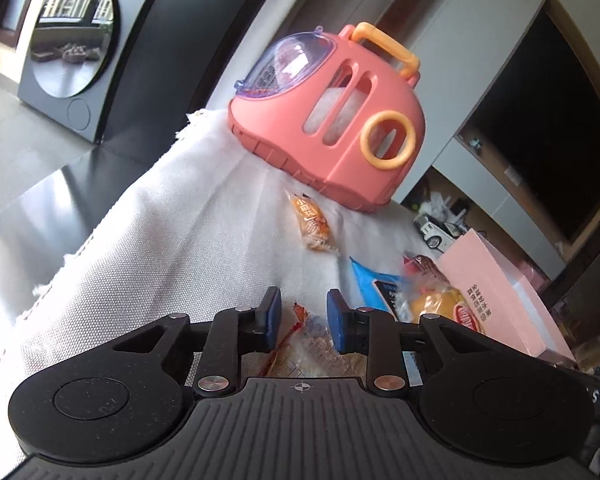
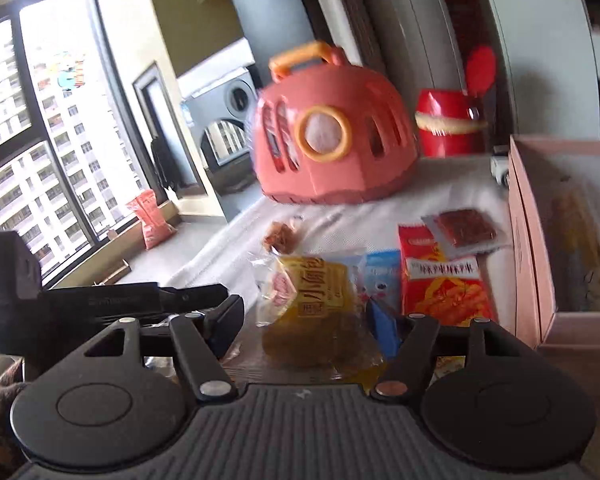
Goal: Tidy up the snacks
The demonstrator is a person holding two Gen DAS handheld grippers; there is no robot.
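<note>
Left tongs (image 1: 303, 318) parted around a clear red-edged snack wrapper (image 1: 300, 344) on the cloth-covered worktop (image 1: 172, 240), right tongs (image 2: 306, 316) spread either side of a yellow bread packet (image 2: 312, 312), possibly touching it, pink carrier (image 2: 332, 136) beyond, pink box (image 2: 540, 264) to the right.

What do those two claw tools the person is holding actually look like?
The left gripper and right gripper match: matte black plastic, a ribbed base plate, two round discs, silver rivets on hinged links, and blue rubber fingertips. A small crosshair mark sits on each base. No cables or sleeves show.
</note>
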